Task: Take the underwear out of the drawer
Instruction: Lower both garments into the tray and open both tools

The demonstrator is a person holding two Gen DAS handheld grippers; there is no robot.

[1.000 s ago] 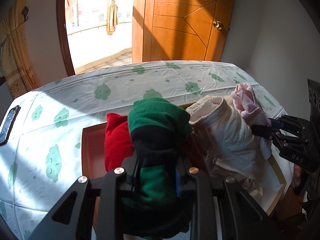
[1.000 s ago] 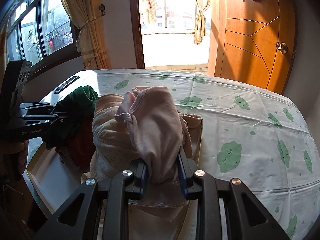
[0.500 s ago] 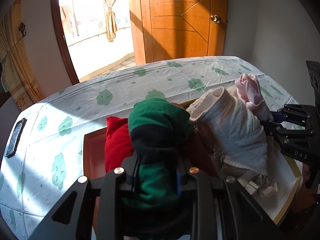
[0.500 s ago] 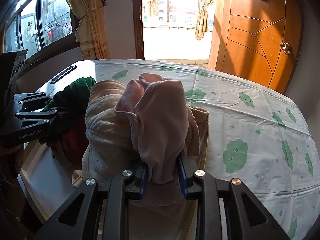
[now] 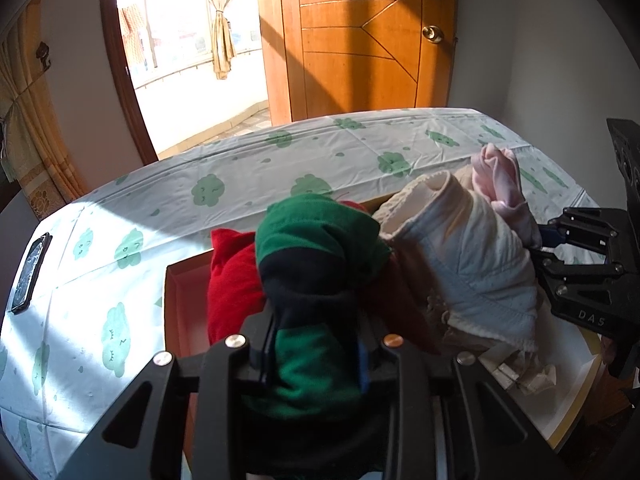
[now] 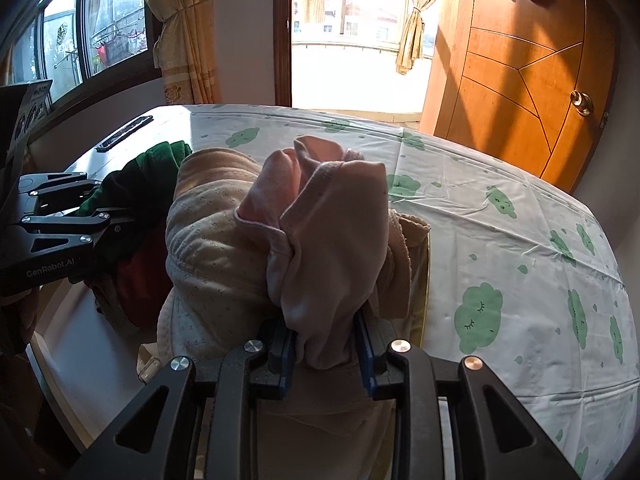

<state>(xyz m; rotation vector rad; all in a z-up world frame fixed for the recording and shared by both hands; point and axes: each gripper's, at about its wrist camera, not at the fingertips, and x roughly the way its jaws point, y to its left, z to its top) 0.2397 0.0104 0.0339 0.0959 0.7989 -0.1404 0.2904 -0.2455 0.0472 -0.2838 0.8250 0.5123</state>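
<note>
Plainly, each tool has cloth in its grip: the left tool (image 5: pixel 316 356) is clamped on a rolled green-and-black piece of underwear (image 5: pixel 316 264), though its jaws have just been easing a little wider with the cloth between them, and the right tool (image 6: pixel 326 346) is clamped narrow on a soft pale pink piece of underwear (image 6: pixel 328 236). Both pieces stand up out of the jaws, their long axes running away from the cameras and upward, the far ends bunched and rounded above a shallow open drawer (image 5: pixel 176 300) with an orange-brown inner wall and a pale floor. Four garments can be counted: the green-and-black one, the pink one, a cream quilted garment (image 5: pixel 472 264) lying between them and leaning against the pink cloth, and a red piece (image 5: pixel 232 280) low in the drawer just beside the green one. Two tools are in view, each seen from the other's camera at the side. Behind the drawer lies a counter under a white plastic cloth printed with green clouds (image 6: pixel 500 264), with one dark flat phone-like slab (image 5: pixel 30 272) near its left edge. Beyond it stand an orange wooden door with a round brass knob (image 6: pixel 532 80), an open doorway to a bright balcony, yellow tied curtains and a window.
</note>
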